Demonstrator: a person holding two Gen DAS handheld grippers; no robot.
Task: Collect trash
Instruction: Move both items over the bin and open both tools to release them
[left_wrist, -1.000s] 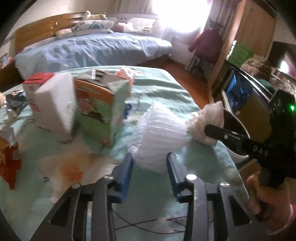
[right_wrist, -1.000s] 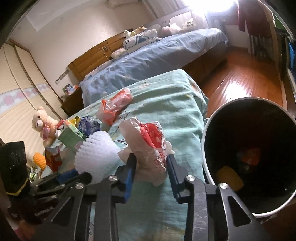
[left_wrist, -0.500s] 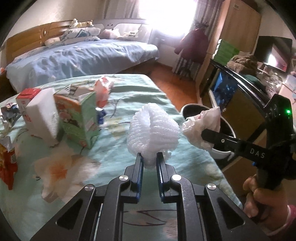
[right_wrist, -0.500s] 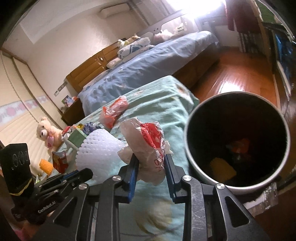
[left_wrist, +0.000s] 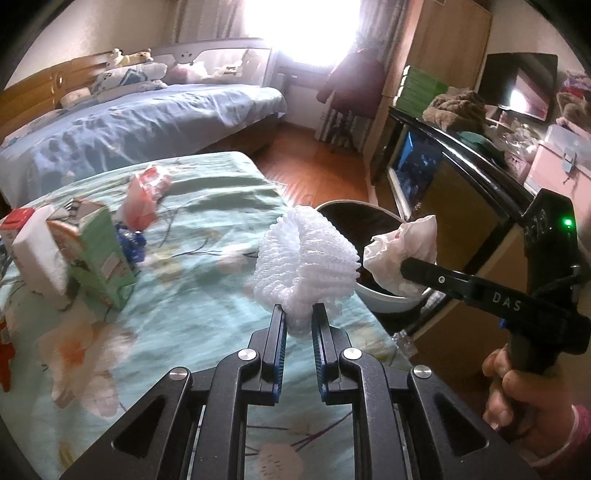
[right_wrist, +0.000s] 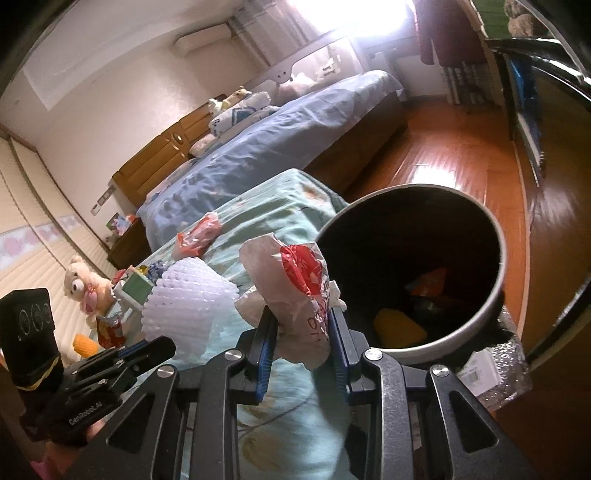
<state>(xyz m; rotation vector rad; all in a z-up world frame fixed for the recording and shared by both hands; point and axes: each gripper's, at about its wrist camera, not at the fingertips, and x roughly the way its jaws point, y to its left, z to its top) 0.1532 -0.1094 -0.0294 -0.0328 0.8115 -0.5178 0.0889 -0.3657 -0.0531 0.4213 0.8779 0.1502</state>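
Left gripper (left_wrist: 298, 317): jaws nearly closed, pinching the white foam fruit net (left_wrist: 308, 260) above the green floral bedspread (left_wrist: 192, 295). Right gripper (right_wrist: 301, 325): clamped on the crumpled white-and-red plastic wrapper (right_wrist: 295, 284), raised beside the near rim. Beyond: round dark-lined waste bin (right_wrist: 495, 236) holding scraps.

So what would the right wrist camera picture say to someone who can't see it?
The right gripper is shut on a crumpled red-and-white plastic bag, beside a dark round trash bin with scraps inside. To its left, the left gripper holds a white foam fruit net above a green floral bedspread.
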